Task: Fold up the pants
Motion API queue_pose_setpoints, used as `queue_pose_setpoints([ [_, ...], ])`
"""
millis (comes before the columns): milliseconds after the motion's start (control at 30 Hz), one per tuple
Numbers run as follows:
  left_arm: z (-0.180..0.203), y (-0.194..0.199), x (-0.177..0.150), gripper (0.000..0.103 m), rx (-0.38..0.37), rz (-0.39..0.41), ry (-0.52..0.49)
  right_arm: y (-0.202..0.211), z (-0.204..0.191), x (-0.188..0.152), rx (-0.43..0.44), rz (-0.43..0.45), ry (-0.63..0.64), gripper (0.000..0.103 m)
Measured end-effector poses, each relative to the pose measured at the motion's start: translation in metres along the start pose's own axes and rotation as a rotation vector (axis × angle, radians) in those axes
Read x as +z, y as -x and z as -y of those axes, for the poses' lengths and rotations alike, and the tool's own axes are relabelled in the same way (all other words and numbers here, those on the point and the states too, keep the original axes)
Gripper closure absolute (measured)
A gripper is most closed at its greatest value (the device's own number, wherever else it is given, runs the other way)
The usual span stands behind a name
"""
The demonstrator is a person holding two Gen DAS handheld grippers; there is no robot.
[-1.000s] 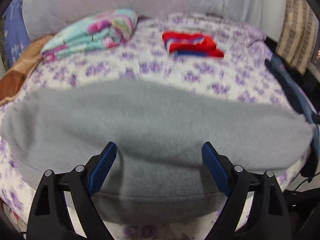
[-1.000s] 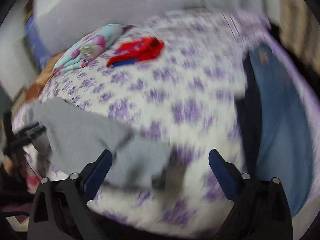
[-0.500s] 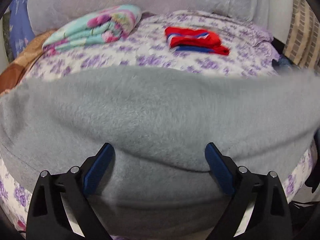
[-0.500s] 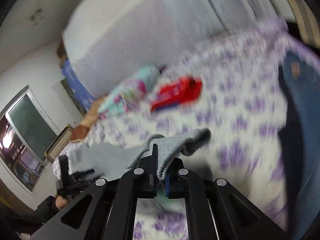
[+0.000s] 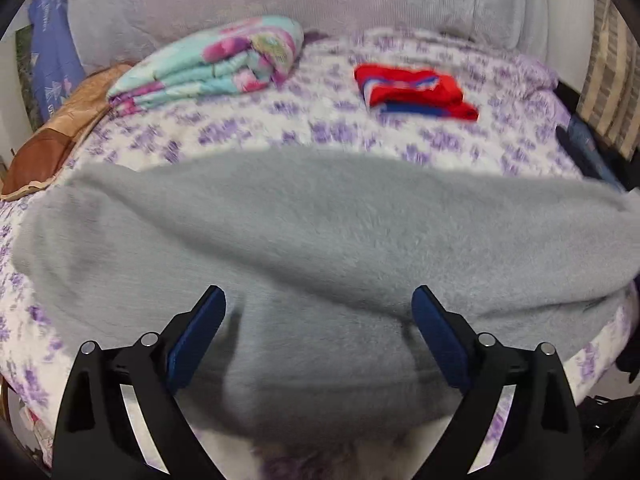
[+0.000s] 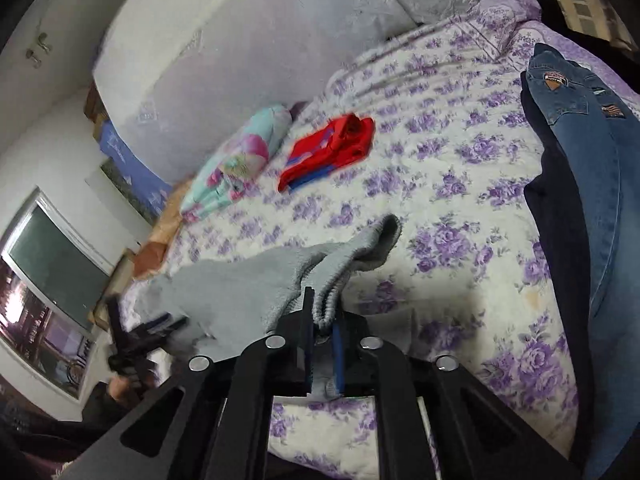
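The left gripper (image 5: 318, 330) hovers with its blue-padded fingers (image 5: 198, 334) spread wide, holding nothing. Directly ahead of it and under its tips, the grey pants (image 5: 320, 248) lie stretched across the near edge of the bed (image 5: 304, 120). Farther ahead to its left sits a folded floral blanket (image 5: 212, 64); ahead to its right lies a folded red garment (image 5: 412, 90).

The right gripper (image 6: 322, 336) is clamped tight on the ribbed cuff of the grey pants (image 6: 248, 288), lifting that end off the purple-flowered bedspread (image 6: 452, 200). The fabric trails away to its left. Far ahead lie the red garment (image 6: 332, 152) and floral blanket (image 6: 236, 160); to its right lies a pair of blue jeans (image 6: 592, 168).
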State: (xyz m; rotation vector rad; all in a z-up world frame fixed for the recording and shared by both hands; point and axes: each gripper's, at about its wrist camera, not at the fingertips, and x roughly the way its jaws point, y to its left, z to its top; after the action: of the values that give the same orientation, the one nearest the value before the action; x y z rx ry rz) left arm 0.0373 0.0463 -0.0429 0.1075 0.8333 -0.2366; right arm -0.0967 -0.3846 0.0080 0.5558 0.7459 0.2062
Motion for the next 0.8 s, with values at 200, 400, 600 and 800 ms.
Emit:
queue_pose_setpoints([
  [200,-0.017,0.037,-0.024,0.011,-0.047,-0.014,0.013,-0.029,0.028,-0.014,-0.108,-0.090,-0.077,0.036],
  [400,0.008,0.009,-0.041,0.012,-0.132,-0.080,0.047,-0.056,0.042,-0.027,-0.071,-0.083,-0.106,0.094],
  [600,0.001,-0.008,-0.043,0.089,-0.118,-0.093,0.136,-0.041,0.031,-0.026,-0.029,-0.018,-0.061,0.096],
  [800,0.021,0.002,-0.045,0.101,-0.090,-0.108,-0.004,-0.038,0.024,-0.022,-0.005,-0.022,-0.040,0.096],
])
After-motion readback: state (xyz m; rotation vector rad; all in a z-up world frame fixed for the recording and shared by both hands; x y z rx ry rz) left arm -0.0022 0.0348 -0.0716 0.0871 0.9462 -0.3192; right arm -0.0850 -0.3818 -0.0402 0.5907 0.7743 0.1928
